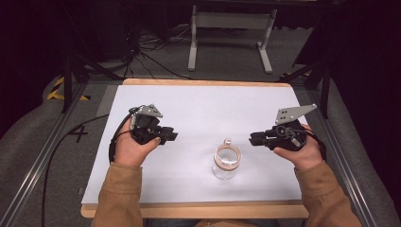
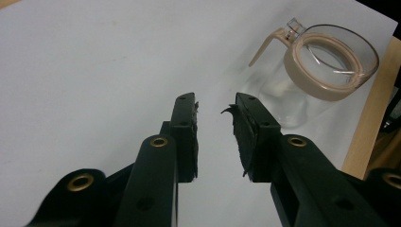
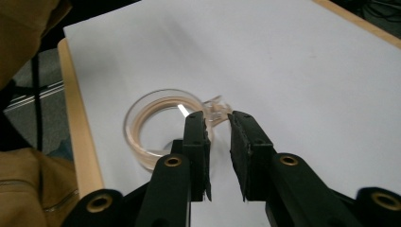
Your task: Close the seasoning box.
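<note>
While both hands hover either side, the clear glass jar with its tan collar and wire clasp [image 1: 226,162] stands upright near the white surface's [image 1: 198,109] front edge, ungrasped; left gripper [image 1: 168,135] and right gripper [image 1: 255,138] jaws gape, empty, likely poised to approach.

— What are you wearing?
— Tan sleeves [image 1: 120,196], buttoned cuffs. My left gripper [image 1: 171,135] and right gripper [image 1: 254,138] are black.
— Any detail on them?
— Brass-ringed holes [image 2: 159,141] along the arms, frayed dark pads [image 2: 236,127], a grey three-cornered plate [image 1: 293,113] with small holes on top, and a black cable [image 1: 113,139].
</note>
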Tool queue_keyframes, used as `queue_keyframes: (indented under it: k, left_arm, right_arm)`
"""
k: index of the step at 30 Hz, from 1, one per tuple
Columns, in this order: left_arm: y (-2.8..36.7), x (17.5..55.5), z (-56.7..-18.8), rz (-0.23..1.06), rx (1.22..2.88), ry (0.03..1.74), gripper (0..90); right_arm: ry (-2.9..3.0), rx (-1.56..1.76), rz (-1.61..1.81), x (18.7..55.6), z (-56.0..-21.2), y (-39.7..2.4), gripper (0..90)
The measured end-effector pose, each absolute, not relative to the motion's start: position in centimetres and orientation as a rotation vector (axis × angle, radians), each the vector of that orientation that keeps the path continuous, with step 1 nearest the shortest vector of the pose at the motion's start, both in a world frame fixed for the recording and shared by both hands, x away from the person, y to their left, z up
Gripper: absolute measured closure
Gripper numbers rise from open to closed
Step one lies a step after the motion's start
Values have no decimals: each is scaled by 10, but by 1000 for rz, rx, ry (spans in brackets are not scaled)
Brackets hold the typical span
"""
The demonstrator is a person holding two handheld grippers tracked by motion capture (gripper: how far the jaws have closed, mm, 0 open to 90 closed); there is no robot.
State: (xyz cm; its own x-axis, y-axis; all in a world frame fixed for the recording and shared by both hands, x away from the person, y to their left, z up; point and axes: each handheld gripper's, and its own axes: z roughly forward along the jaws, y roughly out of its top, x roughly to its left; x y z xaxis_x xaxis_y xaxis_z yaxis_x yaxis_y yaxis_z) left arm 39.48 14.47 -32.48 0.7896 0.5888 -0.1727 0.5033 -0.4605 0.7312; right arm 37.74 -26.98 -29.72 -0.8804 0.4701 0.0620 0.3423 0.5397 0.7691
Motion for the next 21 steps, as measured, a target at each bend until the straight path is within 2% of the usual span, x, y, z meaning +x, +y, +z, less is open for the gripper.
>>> queue_keyframes:
  k: [9, 17, 21]
  left_arm:
    - [157, 393, -332, 154, 2155, 858, 693]
    - [158, 401, -344, 142, 2175, 900, 669]
    - [158, 408, -354, 178, 2184, 909, 609]
  right_arm:
    - [2528, 836, 1224, 407, -306, -301, 694]
    - [2501, 941, 1190, 429, -329, -329, 639]
    - [2495, 998, 1158, 440, -346, -343, 624]
